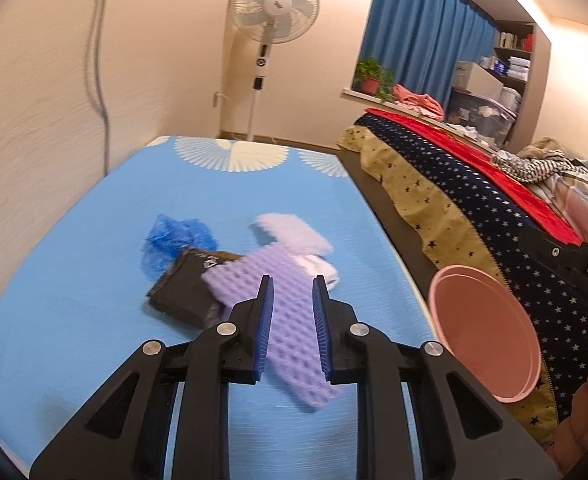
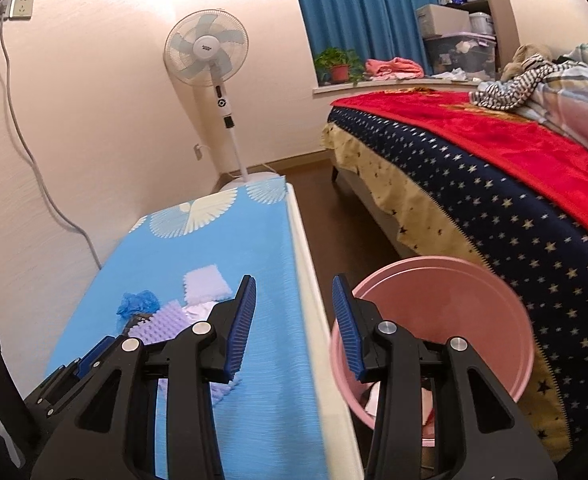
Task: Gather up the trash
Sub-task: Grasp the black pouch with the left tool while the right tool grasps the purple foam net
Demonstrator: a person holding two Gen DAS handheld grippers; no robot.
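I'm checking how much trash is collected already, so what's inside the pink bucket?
Looking down from the right side, the pink bucket holds some white and pale pink scraps at the bottom. The right gripper covers part of the inside, so anything more there cannot be seen.

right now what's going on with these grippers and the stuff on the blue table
A person with a gripper in each hand is collecting trash. The left gripper is over the purple foam strip, which lies between its pads; whether they press it is unclear. A blue plastic wad, black packet and white scraps lie on the table. The right gripper is open and empty by the pink bucket.
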